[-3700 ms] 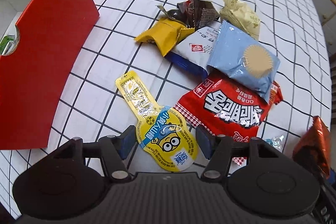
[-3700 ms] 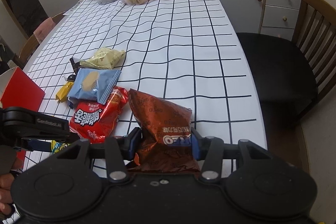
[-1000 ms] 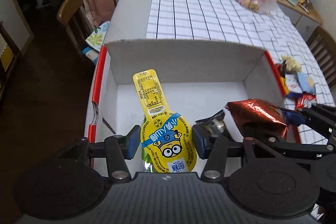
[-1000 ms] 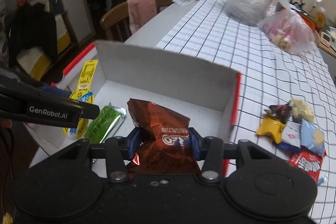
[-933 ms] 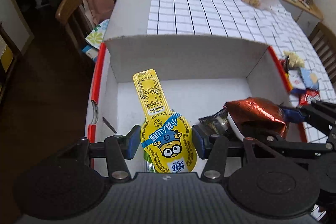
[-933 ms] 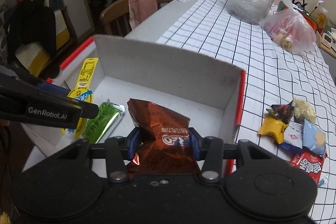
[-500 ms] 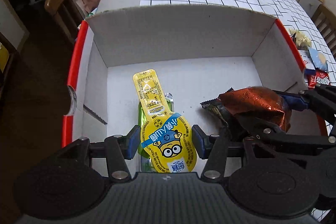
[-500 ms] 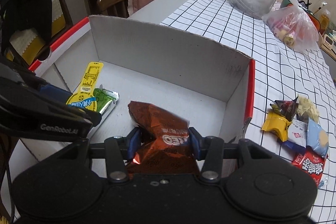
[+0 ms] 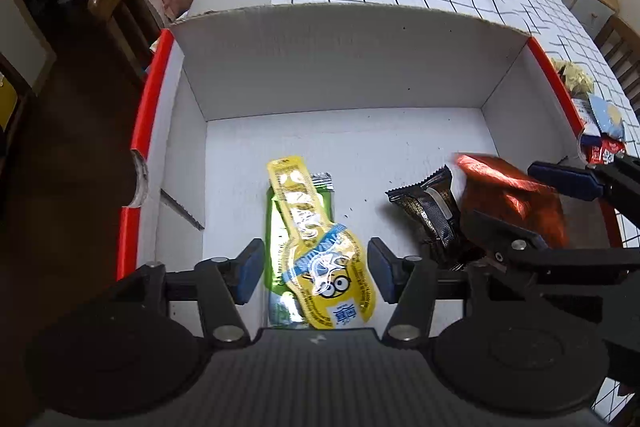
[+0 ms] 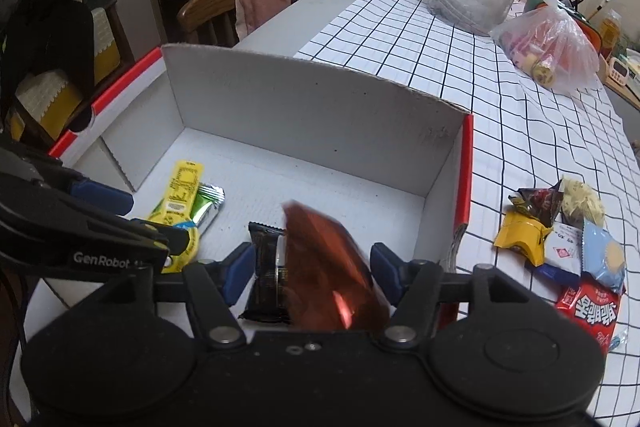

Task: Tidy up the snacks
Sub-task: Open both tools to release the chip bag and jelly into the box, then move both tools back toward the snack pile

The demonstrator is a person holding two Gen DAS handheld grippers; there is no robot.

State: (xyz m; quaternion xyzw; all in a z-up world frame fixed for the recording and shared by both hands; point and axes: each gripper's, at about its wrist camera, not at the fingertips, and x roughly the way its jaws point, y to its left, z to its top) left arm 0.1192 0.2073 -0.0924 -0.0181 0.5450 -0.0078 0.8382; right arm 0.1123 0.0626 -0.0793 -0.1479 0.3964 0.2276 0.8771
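Left wrist view: I see both jaws wide; yellow pouch [image 9: 320, 259] long axis points toward box [image 9: 340, 67] far wall.

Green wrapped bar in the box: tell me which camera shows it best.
Neither is ideal, but the left wrist view shows more of the green wrapped bar, lying flat on the box floor under the yellow minion pouch. The right wrist view shows only its far end beside the pouch.
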